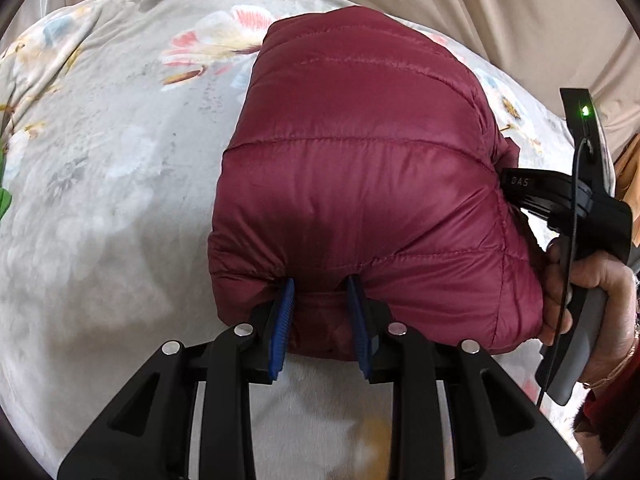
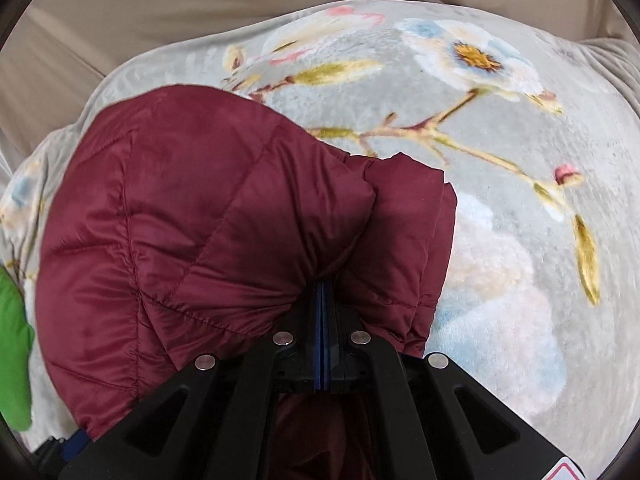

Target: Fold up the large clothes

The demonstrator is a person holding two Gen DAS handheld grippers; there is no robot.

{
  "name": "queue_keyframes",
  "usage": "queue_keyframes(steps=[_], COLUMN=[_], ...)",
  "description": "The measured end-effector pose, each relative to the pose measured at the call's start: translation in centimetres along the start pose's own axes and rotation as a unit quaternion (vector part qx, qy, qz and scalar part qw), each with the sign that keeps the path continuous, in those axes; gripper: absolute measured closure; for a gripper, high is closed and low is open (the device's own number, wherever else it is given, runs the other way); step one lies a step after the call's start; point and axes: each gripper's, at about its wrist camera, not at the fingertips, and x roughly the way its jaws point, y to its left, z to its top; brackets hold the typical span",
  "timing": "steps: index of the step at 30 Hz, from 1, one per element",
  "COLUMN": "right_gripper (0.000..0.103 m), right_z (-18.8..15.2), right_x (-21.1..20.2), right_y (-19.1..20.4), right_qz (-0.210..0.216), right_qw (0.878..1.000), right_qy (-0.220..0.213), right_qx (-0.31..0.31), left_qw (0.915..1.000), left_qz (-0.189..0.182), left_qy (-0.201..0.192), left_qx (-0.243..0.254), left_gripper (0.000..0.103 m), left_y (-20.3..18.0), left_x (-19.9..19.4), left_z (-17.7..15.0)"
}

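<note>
Left hand-held gripper [image 1: 320,312]: blue-padded jaws set narrow, pinching a ridge of the near hem of the maroon quilted jacket [image 1: 360,184]; fabric bulges between and around the pads.

Right hand-held gripper [image 2: 322,320]: jaws pressed fully together, their blue pads meeting, with a gather of the jacket's cloth puckered at the tips and apparently caught there. Seen from the left wrist, this tool comes in at the jacket's right edge, gripped by a person's hand [image 1: 580,292] wearing a thin bracelet.

Jacket: lies as a compact, puffy bundle, layers doubled over one another, a sleeve or side panel tucked at its right side. It rests on a grey floral blanket [image 1: 112,184], which spreads beyond the jacket on all sides.

Progress, as judged: folding looks well advanced, since the garment is already gathered into a squat packet. What remains is likely a last tuck or fold, settling the bundle flat, and letting go.

Beyond the jacket: beige draped cloth [image 1: 480,20] behind the blanket; a green item [image 2: 14,360] off the jacket's left edge, too little shown to identify.

Writing: "DAS" in pale letters on the right tool's black body [image 1: 520,182]. A red-edged label at the right wrist view's lower corner is unreadable.
</note>
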Motion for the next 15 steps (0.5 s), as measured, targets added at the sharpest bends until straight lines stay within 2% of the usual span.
queue_keyframes(steps=[2,4,6,9,11,15], right_gripper=[0.103,0.103,0.103,0.103,0.103,0.103], right_z=[0.4,0.6,-0.4,-3.2,-5.5,-8.6], right_x=[-0.5,-3.0,-8.3,-11.7,-11.4,-7.4], right_y=[0.2,0.4,1.0,1.5,1.7,0.8], right_qz=[-0.012,-0.015,0.022,0.049,0.045,0.031], right_qw=[1.0,1.0,0.999,0.998,0.999,0.999], right_qy=[0.014,0.006,-0.032,-0.035,-0.012,0.035], right_qx=[0.0,0.008,0.005,-0.001,-0.009,0.0], left_qw=[0.9999,0.9999,0.9999,0.9997,0.9996,0.9995], left_qz=[0.008,0.011,0.01,0.016,0.021,0.023], left_qy=[0.007,0.011,0.009,0.016,0.018,0.021], left_qx=[0.005,0.007,0.002,0.0,-0.001,-0.002], left_gripper=[0.077,0.077,0.077,0.077,0.077,0.077], left_y=[-0.2,-0.3,-0.3,-0.4,-0.4,-0.3], left_x=[-0.2,-0.9,-1.8,-1.8,-1.6,-0.9], left_z=[0.2,0.5,0.6,0.6,0.6,0.4])
